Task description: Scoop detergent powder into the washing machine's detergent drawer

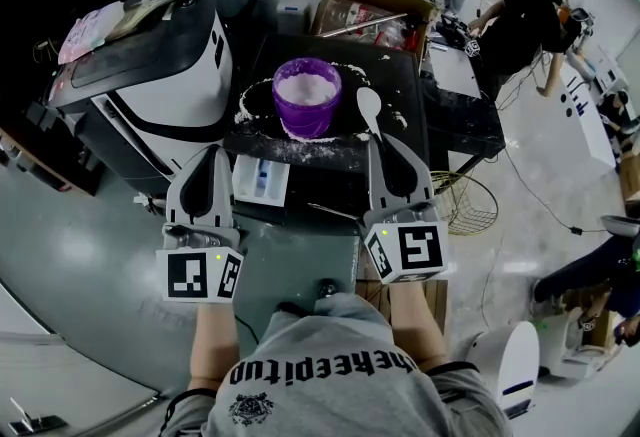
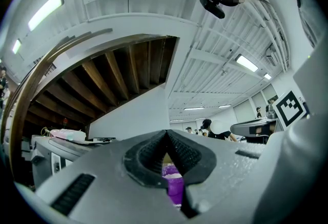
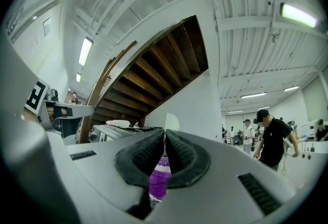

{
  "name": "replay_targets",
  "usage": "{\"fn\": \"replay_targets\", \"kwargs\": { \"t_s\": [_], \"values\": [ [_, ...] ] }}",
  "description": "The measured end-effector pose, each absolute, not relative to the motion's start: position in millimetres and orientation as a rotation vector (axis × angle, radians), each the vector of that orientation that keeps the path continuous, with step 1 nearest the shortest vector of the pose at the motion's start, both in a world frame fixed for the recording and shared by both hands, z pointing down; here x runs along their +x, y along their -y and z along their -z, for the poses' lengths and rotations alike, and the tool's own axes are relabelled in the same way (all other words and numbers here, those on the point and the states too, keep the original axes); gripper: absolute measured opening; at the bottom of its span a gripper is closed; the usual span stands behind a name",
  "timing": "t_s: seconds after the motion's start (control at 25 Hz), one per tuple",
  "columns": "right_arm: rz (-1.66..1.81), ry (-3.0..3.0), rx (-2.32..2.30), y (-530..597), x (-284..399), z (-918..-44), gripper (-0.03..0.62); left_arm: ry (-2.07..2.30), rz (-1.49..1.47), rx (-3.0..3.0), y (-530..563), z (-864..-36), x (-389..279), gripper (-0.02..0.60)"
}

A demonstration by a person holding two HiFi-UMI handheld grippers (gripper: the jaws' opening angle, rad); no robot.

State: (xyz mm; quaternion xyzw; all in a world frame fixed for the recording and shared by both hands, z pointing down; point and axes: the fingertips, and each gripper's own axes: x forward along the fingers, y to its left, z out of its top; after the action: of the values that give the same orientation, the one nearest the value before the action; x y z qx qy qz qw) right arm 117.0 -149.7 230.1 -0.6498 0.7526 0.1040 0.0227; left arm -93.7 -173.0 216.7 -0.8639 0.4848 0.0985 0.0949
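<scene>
Left hand-held gripper [image 1: 212, 157]: the jaws are seen pressed together at the tips in its own view [image 2: 166, 133], and nothing is held between them.
Right hand-held gripper [image 1: 381, 142]: the jaws are closed on the handle of a white spoon [image 1: 368, 105]; the spoon's bowl is seen rising just above the pads [image 3: 171, 121].
Detergent drawer [image 1: 262, 180]: a white tray with a blue part is set at the near edge of the counter [image 1: 405, 95], between the two hand-held grippers and just beside the left one.
Purple bowl [image 1: 307, 115]: it is placed upright on the dark counter, beyond both hand-held grippers, and is filled with white detergent powder [image 1: 305, 85].
Spilled powder [image 1: 250, 105]: it is scattered on the counter around the bowl.
White and black machine [image 1: 150, 75]: it is seen left of the counter.
</scene>
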Motion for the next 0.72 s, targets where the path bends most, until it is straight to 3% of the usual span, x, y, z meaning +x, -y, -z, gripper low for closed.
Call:
{"fn": "replay_targets", "kwargs": {
  "t_s": [0.72],
  "values": [
    [-0.319, -2.324, -2.044, 145, 126, -232, 0.006, -1.417, -0.295, -2.580, 173, -218, -80, 0.003]
  ]
}}
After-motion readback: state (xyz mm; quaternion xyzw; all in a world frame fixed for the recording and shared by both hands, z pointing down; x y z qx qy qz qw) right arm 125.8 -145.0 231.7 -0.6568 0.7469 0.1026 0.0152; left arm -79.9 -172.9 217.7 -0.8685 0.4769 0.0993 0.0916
